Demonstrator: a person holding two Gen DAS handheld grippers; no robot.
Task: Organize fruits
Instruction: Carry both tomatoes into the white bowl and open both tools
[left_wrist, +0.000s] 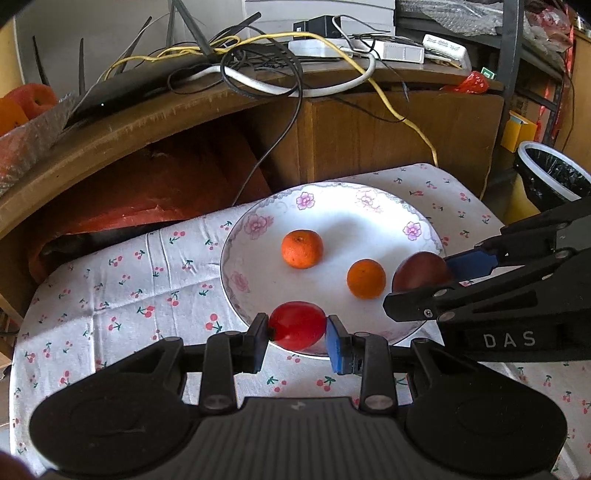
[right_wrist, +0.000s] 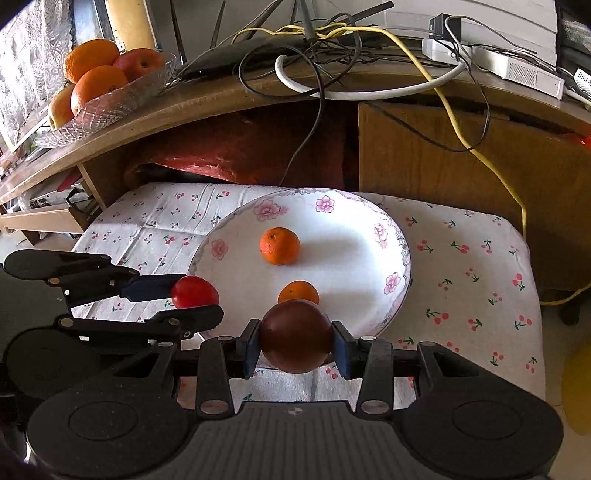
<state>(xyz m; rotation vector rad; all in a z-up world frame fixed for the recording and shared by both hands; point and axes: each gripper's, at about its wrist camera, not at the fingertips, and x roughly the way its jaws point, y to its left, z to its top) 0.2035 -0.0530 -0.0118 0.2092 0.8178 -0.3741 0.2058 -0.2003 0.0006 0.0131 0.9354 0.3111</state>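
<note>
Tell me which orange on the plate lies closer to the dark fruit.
The smaller orange, just behind the dark fruit; the bigger orange sits farther back, mid-plate.

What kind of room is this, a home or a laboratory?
Probably a home living area: a cherry-print cloth under a floral plate, a wooden desk cluttered with cables, and a glass fruit bowl.

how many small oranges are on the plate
2: one small round orange near the middle of the white floral plate, another small orange nearer its front edge, partly hidden behind the dark red fruit.
</note>
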